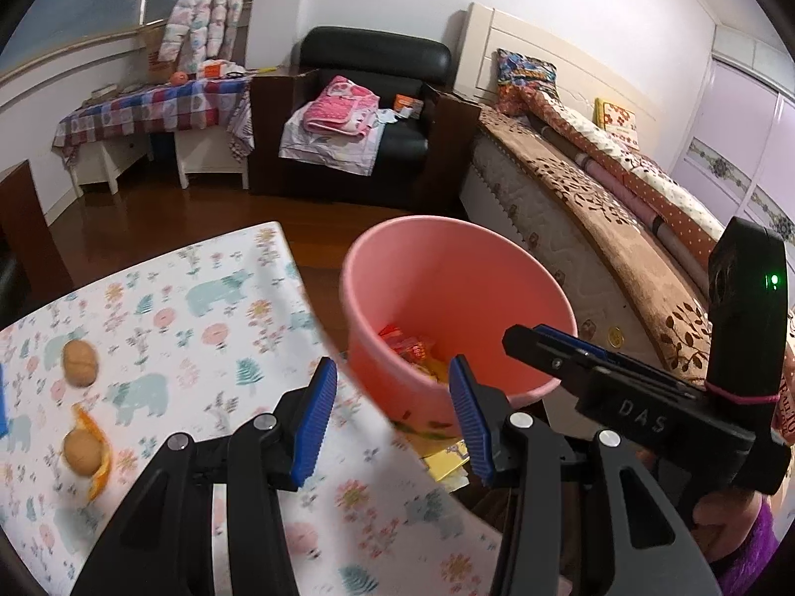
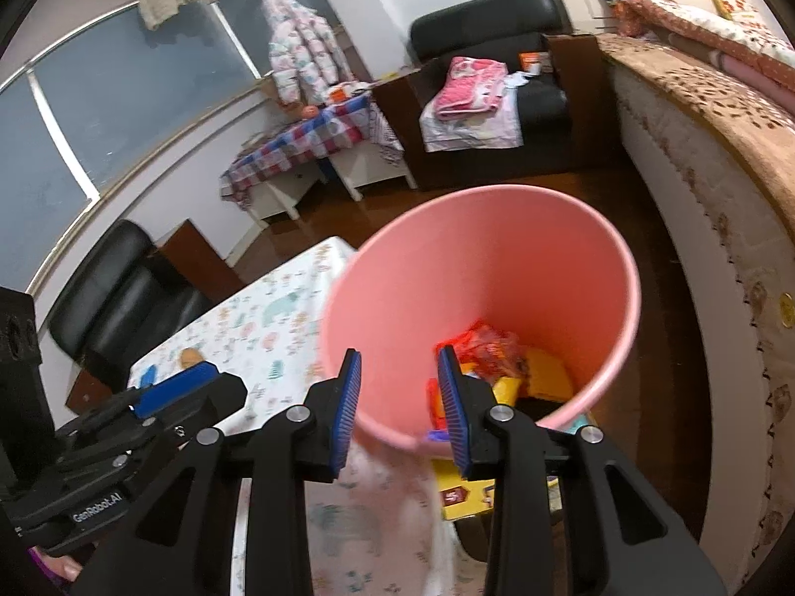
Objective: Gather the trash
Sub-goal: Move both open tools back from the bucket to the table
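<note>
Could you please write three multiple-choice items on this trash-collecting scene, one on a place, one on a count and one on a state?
1. Where does the pink bin stand?
A. On the armchair
B. Beside the table with the patterned cloth
C. On the bed

2. How many walnuts lie on the cloth?
A. Two
B. Four
C. None

3. How is the left gripper?
A. Shut on a walnut
B. Shut on the bin's rim
C. Open, holding nothing

Answers:
1 B, the bin rises at the table's edge.
2 A, two show in the left wrist view, one against orange peel.
3 C, its blue pads stand apart with nothing between.
</note>
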`<state>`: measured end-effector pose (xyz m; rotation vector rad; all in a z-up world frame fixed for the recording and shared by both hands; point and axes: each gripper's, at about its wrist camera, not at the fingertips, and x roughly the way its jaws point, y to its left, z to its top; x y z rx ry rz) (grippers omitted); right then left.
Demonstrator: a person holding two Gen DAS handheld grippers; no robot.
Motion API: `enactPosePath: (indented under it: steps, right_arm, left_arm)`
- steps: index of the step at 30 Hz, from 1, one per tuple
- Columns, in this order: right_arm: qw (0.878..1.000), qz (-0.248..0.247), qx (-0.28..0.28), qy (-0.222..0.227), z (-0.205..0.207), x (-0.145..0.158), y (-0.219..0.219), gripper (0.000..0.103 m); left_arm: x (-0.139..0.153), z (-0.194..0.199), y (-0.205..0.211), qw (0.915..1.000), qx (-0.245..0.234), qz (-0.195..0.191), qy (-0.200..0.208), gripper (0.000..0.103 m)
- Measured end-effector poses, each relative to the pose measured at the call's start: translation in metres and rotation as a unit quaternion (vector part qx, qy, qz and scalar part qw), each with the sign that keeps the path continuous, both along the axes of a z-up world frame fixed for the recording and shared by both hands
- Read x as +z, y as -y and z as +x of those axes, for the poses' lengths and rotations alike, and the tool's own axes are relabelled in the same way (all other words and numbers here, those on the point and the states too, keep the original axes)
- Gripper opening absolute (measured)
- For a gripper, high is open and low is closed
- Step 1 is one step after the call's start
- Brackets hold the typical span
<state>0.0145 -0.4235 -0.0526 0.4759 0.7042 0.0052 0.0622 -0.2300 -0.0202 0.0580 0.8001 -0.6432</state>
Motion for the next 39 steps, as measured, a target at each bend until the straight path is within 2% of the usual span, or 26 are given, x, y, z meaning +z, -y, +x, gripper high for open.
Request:
enactPosePath:
  steps: [11, 17, 23, 32, 36, 39]
  right_arm:
    - [0.996, -0.014, 0.091, 0.01, 0.009, 0.014, -0.067, 0.033]
    - [0.99, -0.032, 0.139, -0.002, 0.016, 0.01, -0.111, 0.033]
    - [0.982, -0.035, 0.182, -0.019, 0.033, 0.003, -0.148, 0.033]
    - [0.967, 0.0, 0.251, -0.038, 0.078, -0.005, -0.204, 0.033]
    - [0.963, 0.001, 0.264, -0.044, 0.088, -0.009, -0.221, 0.033]
    - [0.963, 0.003, 0.266, -0.051, 0.093, -0.012, -0.226, 0.033]
  left_arm:
    - [0.003, -0.019, -0.098, 0.9964, 0.08, 0.016, 0.024, 0.046]
    - [-0.002, -0.02, -0.165, 0.9888, 0.142, 0.031, 0.032, 0.046]
    - [-0.013, -0.006, -0.233, 0.9752, 0.217, 0.04, 0.019, 0.046]
    - [-0.032, 0.024, -0.309, 0.9513, 0.305, 0.047, -0.001, 0.046]
    - [-0.045, 0.047, -0.336, 0.9394, 0.34, 0.035, -0.022, 0.046]
    - [-0.055, 0.066, -0.347, 0.9348, 0.352, 0.017, -0.042, 0.046]
